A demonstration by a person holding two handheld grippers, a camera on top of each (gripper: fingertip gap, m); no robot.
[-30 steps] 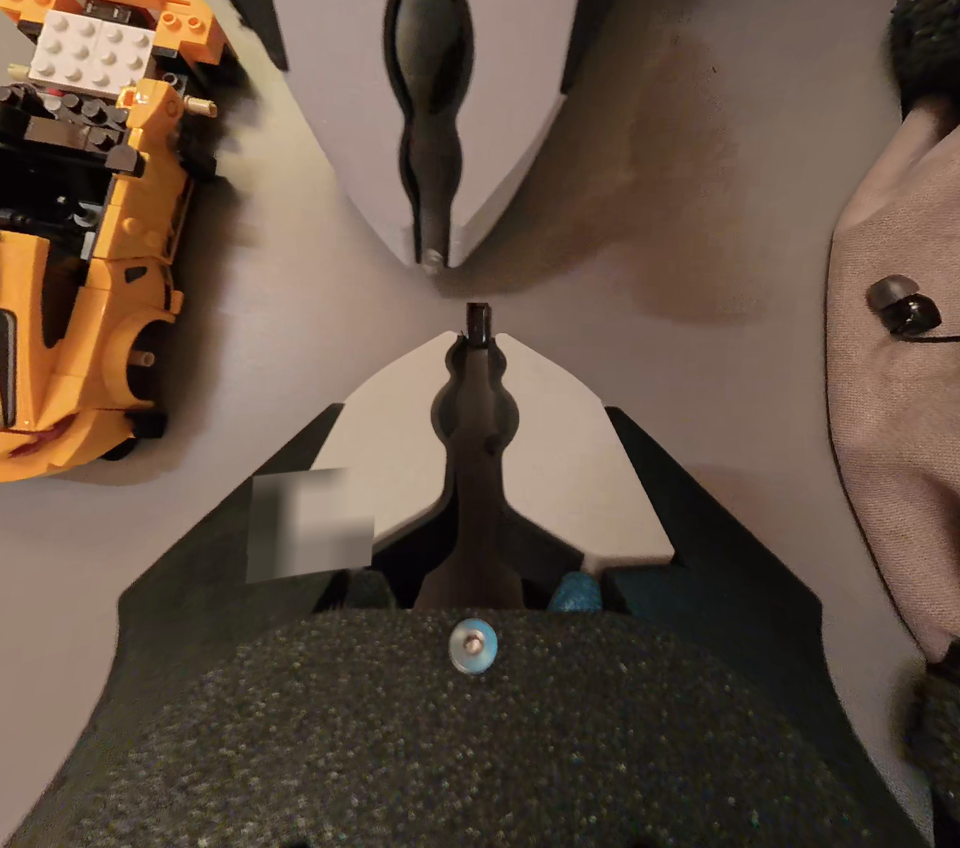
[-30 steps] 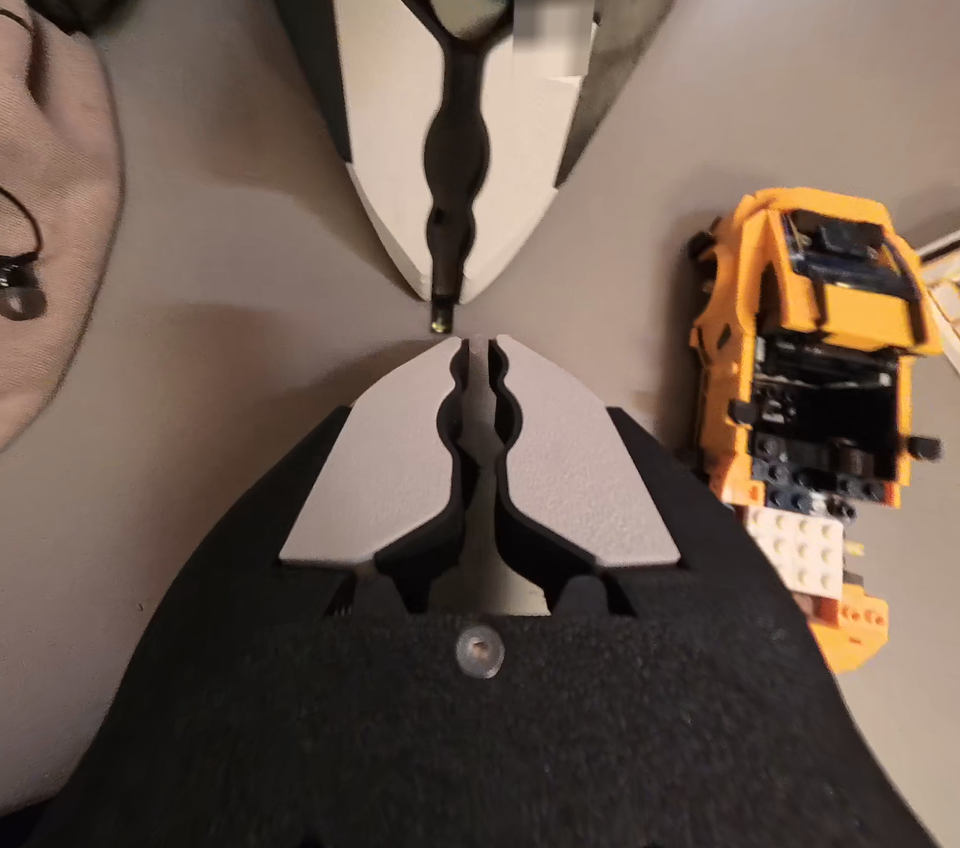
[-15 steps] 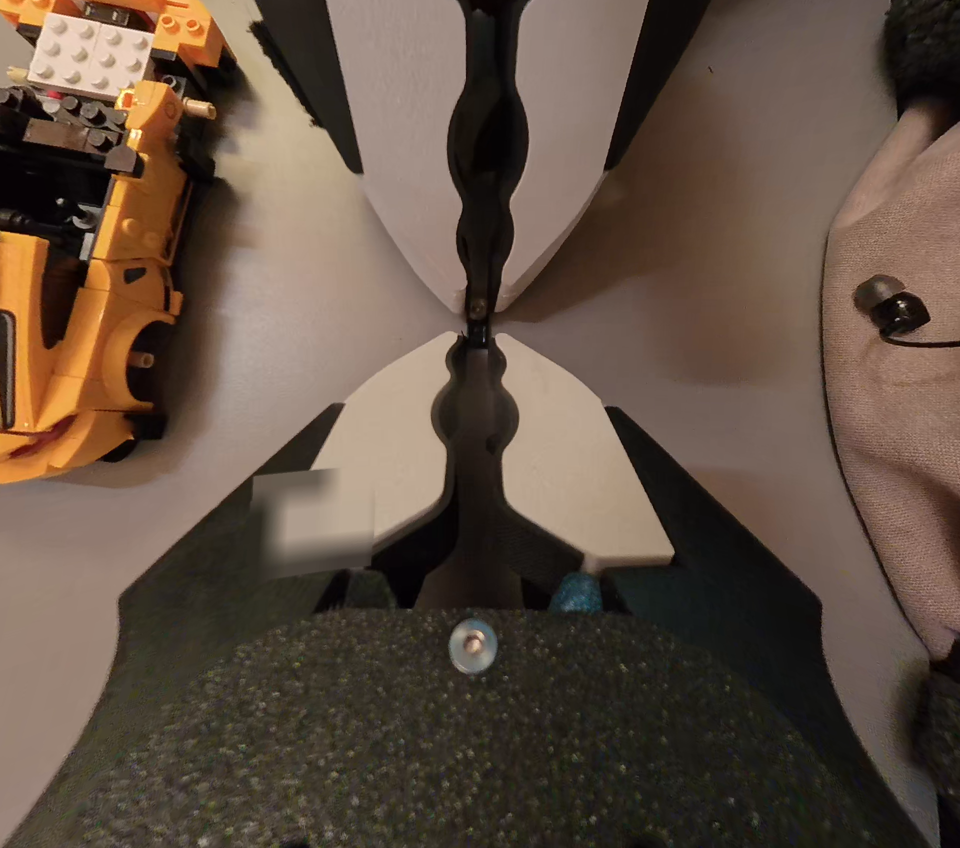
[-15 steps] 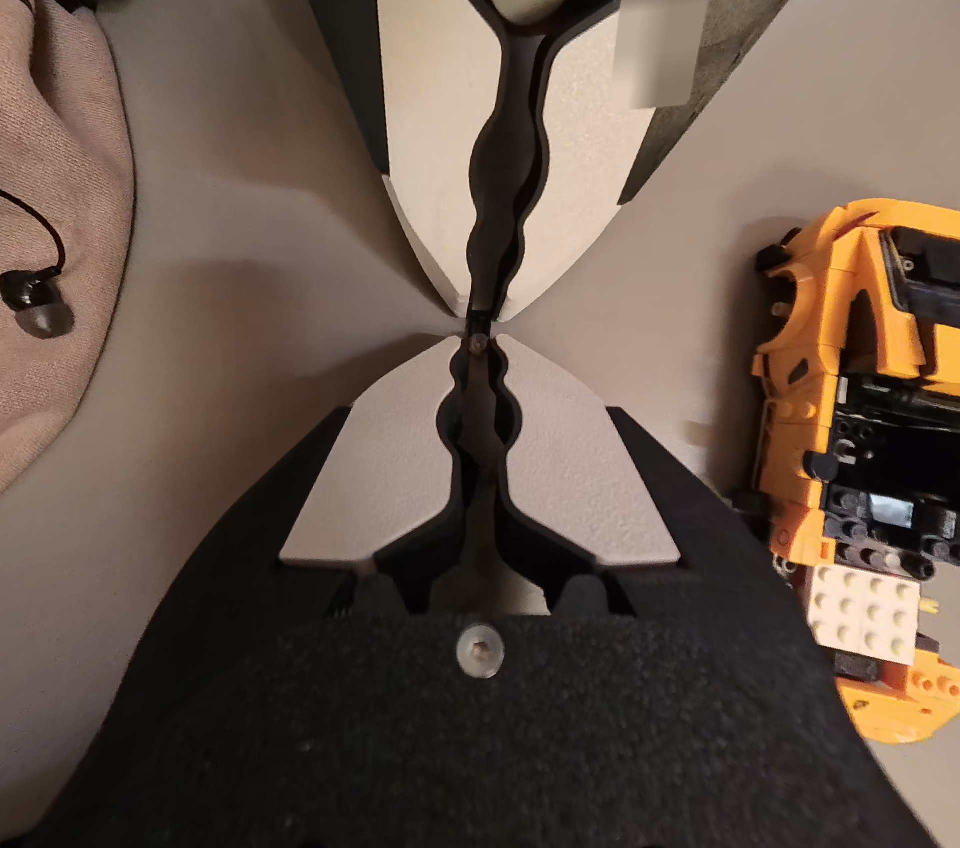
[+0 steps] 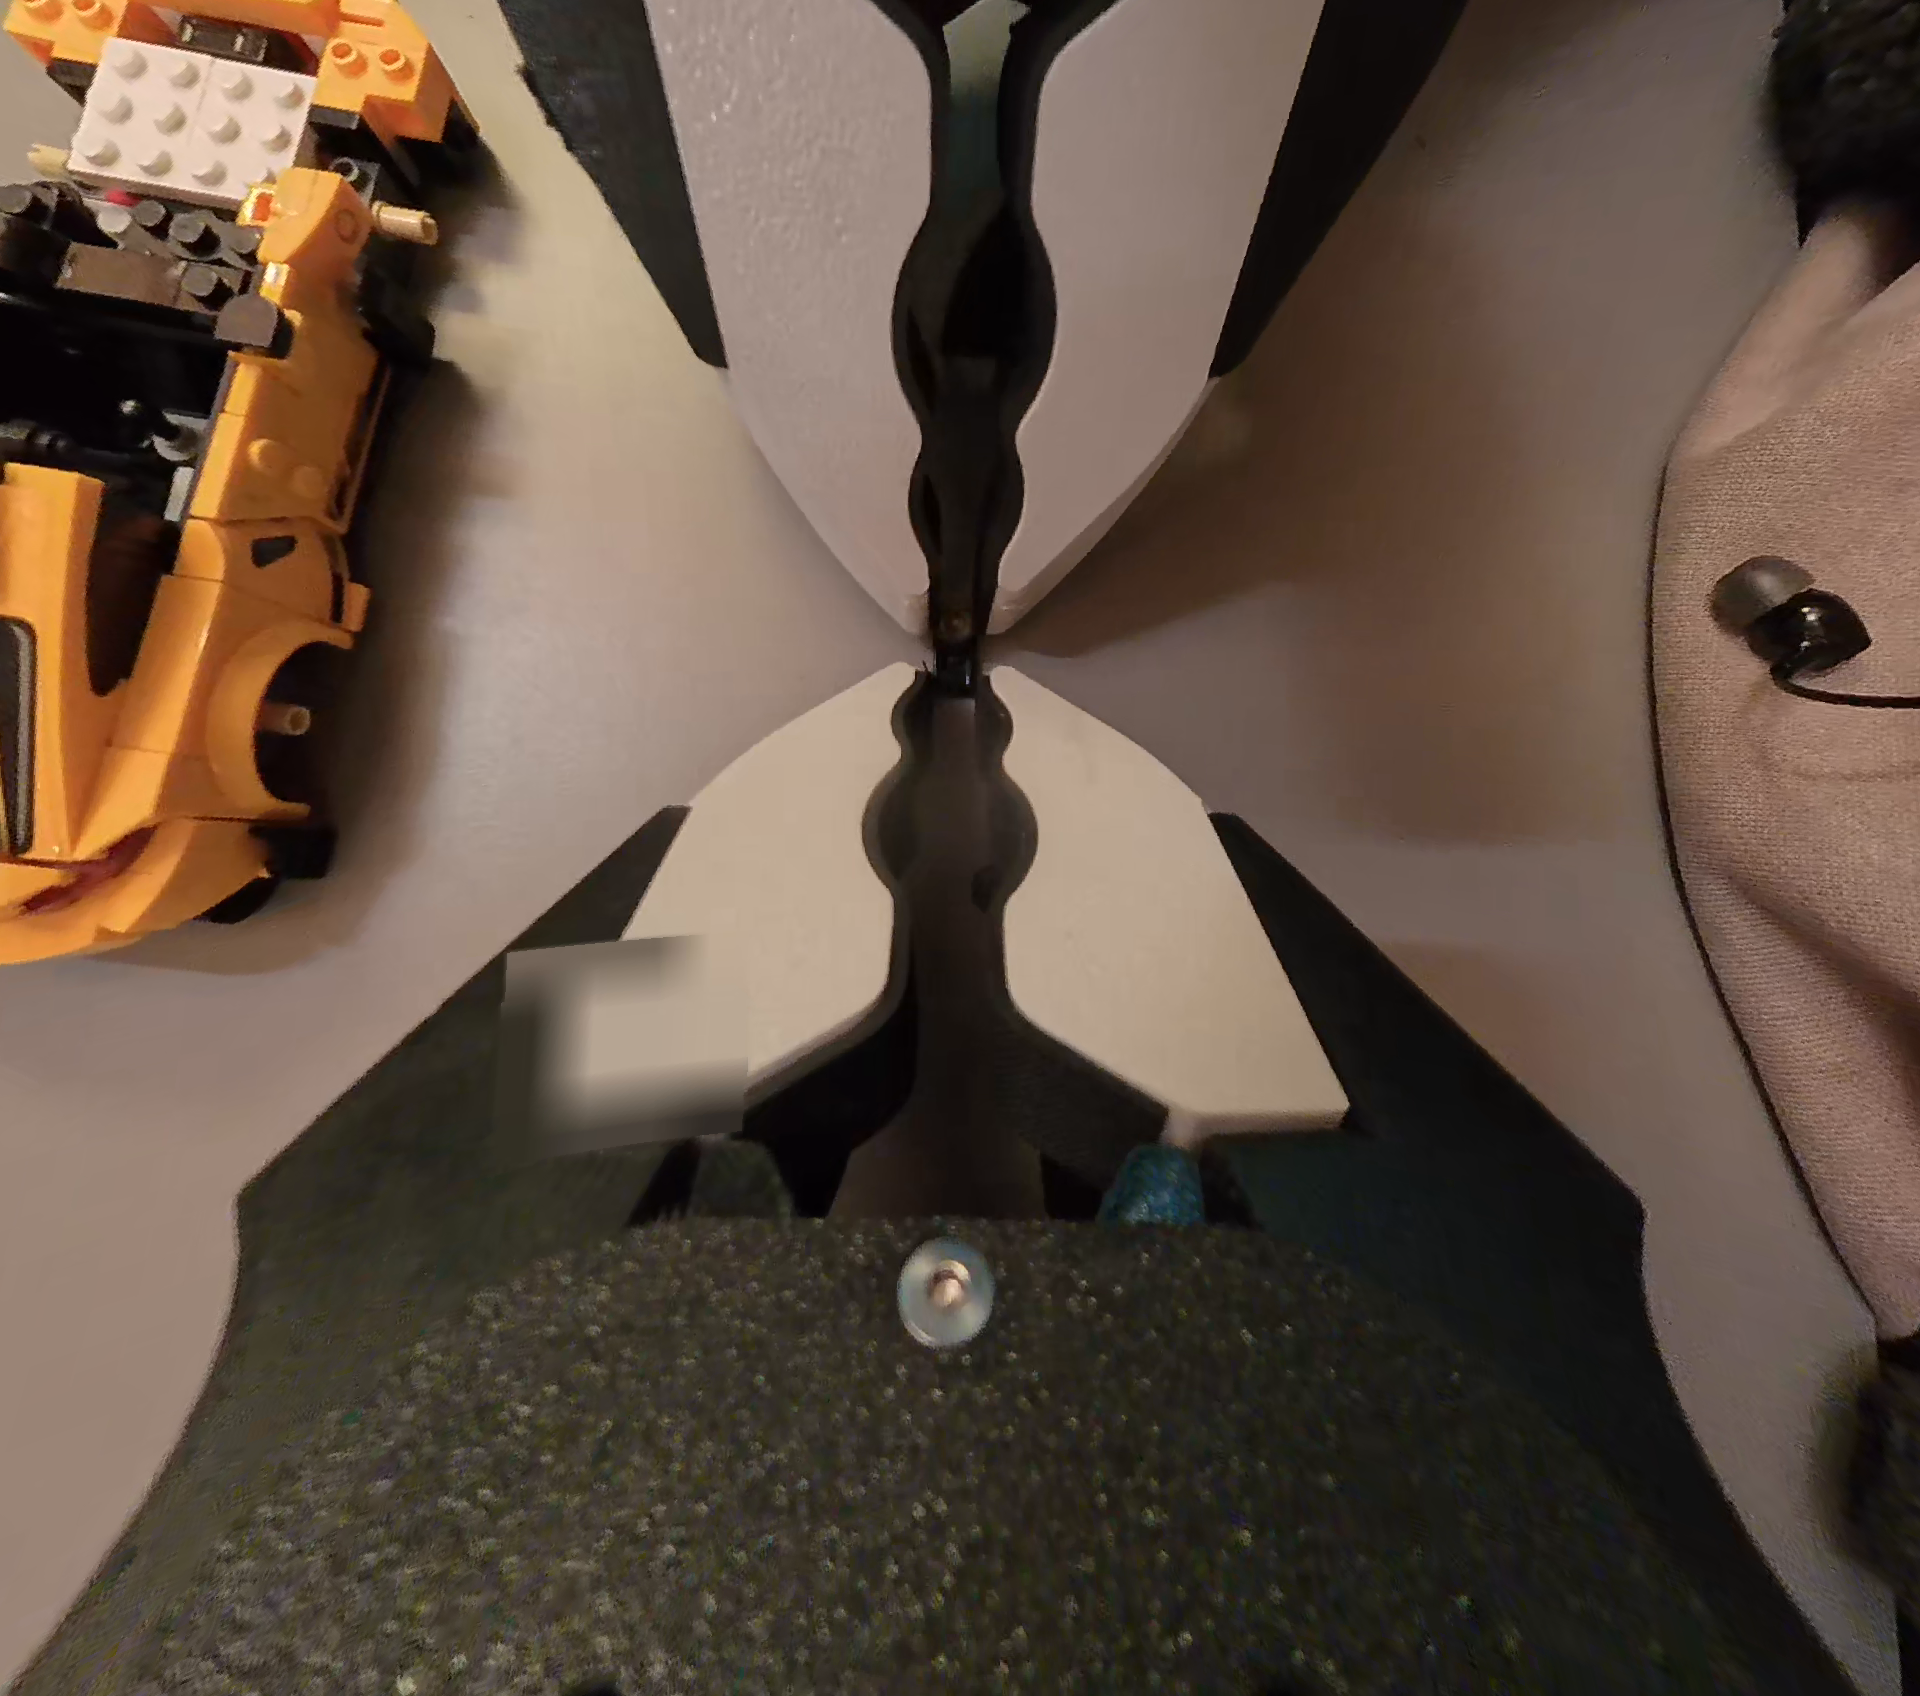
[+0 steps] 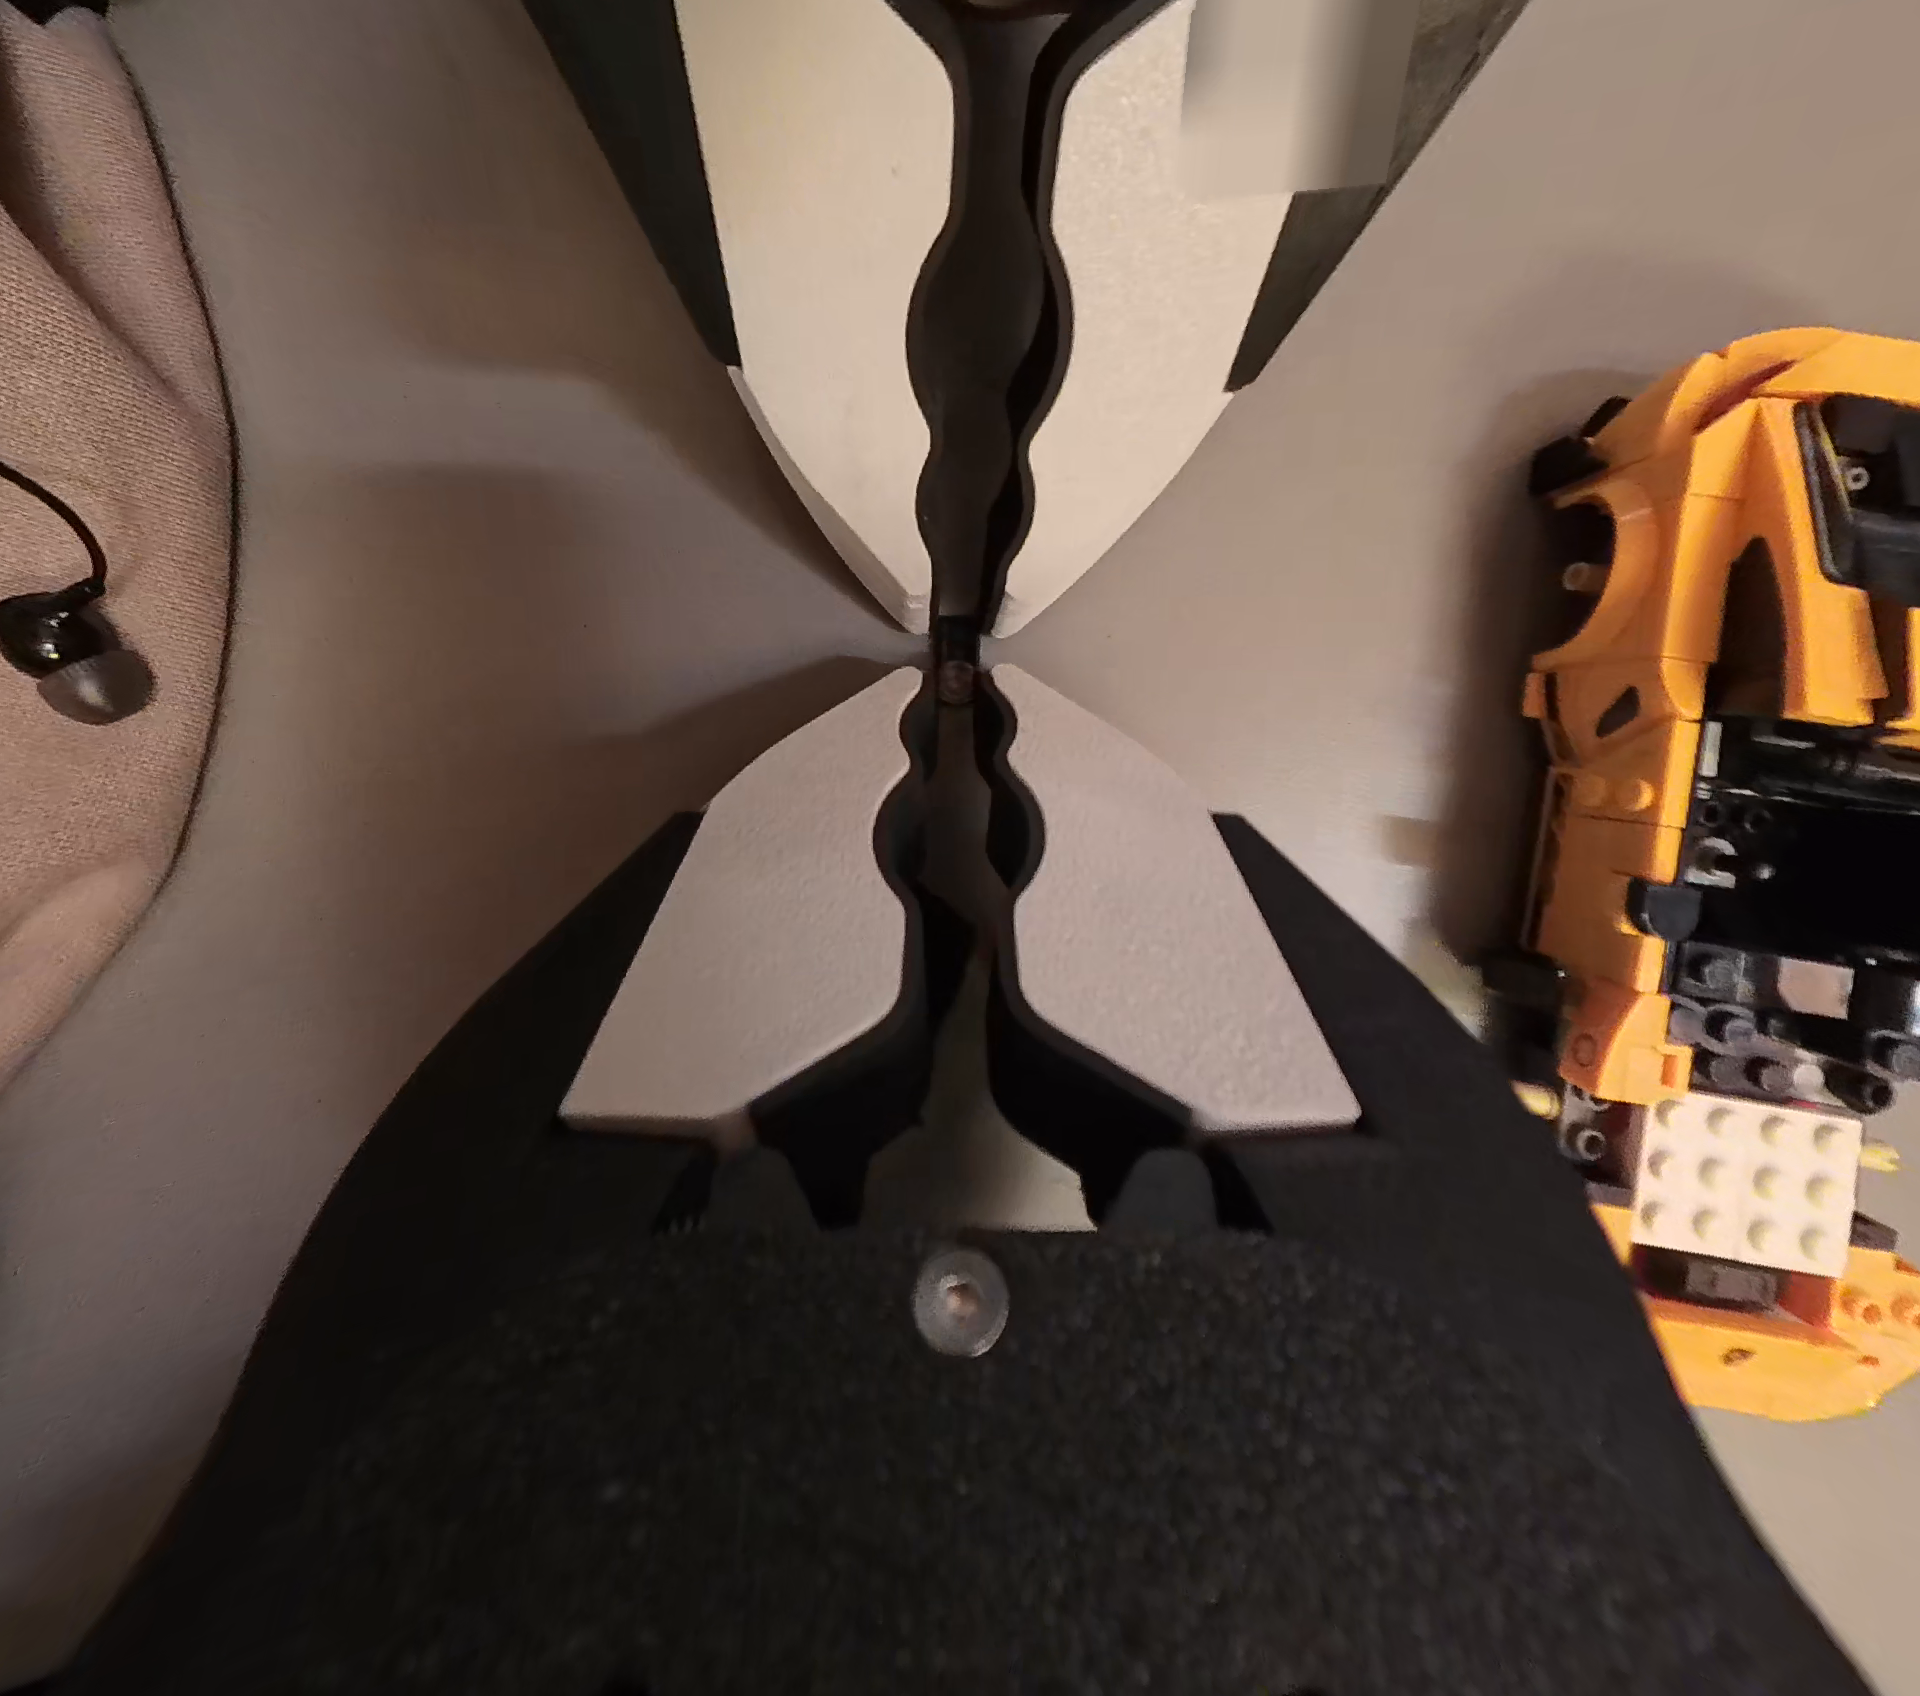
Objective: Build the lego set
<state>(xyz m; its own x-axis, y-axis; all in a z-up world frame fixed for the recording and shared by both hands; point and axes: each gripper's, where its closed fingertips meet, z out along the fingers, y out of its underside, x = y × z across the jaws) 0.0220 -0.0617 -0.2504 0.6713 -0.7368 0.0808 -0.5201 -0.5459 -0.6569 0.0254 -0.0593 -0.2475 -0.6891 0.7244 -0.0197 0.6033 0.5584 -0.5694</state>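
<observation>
The two grippers meet tip to tip over a plain grey tabletop [image 5: 644,503]. In the left wrist view, the left gripper [image 5: 956,678] has its pale fingers [image 5: 790,867] drawn close together, pinching a small black lego piece [image 5: 956,672] that pokes out just past the tips. Facing it from the top of that view, the right gripper [image 5: 958,607] also has its fingers pressed nearly together, and at its tip sits a tiny dark piece with a brownish round end [image 5: 954,626]; the two small parts touch end to end, though whether they are actually locked together is too small to tell. The right wrist view shows the same meeting from the other side: the right gripper [image 6: 954,682] at the bottom pinches its tiny round-ended piece [image 6: 952,684], and the left gripper [image 6: 956,620] comes down from above with the black piece [image 6: 956,638] against it. The partly built orange lego car [image 5: 177,441] lies on the table well to one side of the grippers, at the left edge of the left wrist view and at the right edge [image 6: 1745,867] of the right wrist view, with a white studded plate [image 5: 192,119] and black inner bricks exposed. On the opposite side lies a beige cloth [image 5: 1808,763] with a black earbud [image 5: 1792,623] and its thin wire resting on it.
</observation>
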